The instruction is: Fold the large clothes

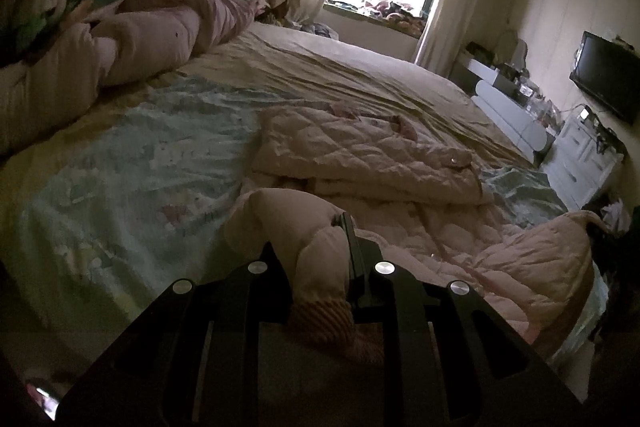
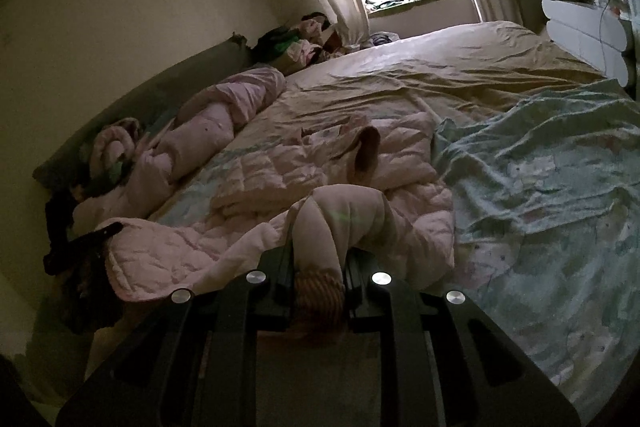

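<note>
Pink quilted jacket [image 1: 360, 151] lies mid-frame on the bed, upper part already lapped over itself, collar end toward the window. Each sleeve end is pinched in a gripper, ribbed cuff [image 1: 324, 323] sitting back inside the jaws.

L gripper [image 1: 320, 239]: narrow, clamped on a bunched sleeve, bottom centre of its view. R gripper [image 2: 320, 227]: same, narrow, clamped on the other sleeve w/ cuff [image 2: 320, 291] between the fingers, bottom centre.

Looks like the sleeve-fold step: bring both sleeves in over the body. To do it well, imo:
- keep both grips tight, padding is slippery and thick
- lift enough that sleeves clear the folded top layer, no dragging
- move both sides evenly, lay sleeves flat across the body, cuffs inboard
- release only once fabric rests on the jacket

Surroundings: blue printed sheet [image 2: 540, 187] to the right in R view, rolled pink duvet [image 1: 152, 35] upper left in L view; well apart, no snag risk.
</note>
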Demonstrator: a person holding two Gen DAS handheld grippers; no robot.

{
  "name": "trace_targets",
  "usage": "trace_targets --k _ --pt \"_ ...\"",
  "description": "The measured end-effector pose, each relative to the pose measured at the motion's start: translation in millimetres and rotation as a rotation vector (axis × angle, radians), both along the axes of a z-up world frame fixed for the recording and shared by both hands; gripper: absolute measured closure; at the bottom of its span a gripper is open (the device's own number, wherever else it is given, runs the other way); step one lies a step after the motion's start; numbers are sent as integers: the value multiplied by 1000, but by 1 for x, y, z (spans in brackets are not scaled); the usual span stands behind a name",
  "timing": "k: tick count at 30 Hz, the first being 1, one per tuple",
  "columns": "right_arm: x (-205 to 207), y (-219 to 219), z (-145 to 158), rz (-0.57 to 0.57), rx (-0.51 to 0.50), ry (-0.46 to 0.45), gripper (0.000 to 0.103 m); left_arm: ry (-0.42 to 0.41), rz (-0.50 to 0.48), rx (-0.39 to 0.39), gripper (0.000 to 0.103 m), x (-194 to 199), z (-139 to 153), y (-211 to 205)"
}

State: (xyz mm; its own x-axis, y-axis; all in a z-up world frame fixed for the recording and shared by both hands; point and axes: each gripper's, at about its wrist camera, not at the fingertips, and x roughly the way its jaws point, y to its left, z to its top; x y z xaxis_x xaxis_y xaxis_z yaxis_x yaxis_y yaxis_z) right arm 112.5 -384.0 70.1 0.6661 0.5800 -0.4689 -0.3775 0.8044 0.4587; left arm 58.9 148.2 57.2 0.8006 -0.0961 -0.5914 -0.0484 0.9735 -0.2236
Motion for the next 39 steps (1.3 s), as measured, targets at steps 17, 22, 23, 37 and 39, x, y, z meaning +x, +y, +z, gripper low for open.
trace_targets --k 17,22,23,37,39 --pt "50 5 30 -57 -7 -45 86 -38 16 3 92 26 15 8" --pt "68 4 38 -82 0 -65 86 -49 19 9 92 39 22 10" --pt "72 5 40 -87 -1 -69 86 -52 20 11 92 42 24 11" --pt "134 5 59 -149 11 -91 86 -69 26 44 92 91 44 19" --pt "143 6 61 -153 16 -83 86 -73 25 53 92 97 47 18"
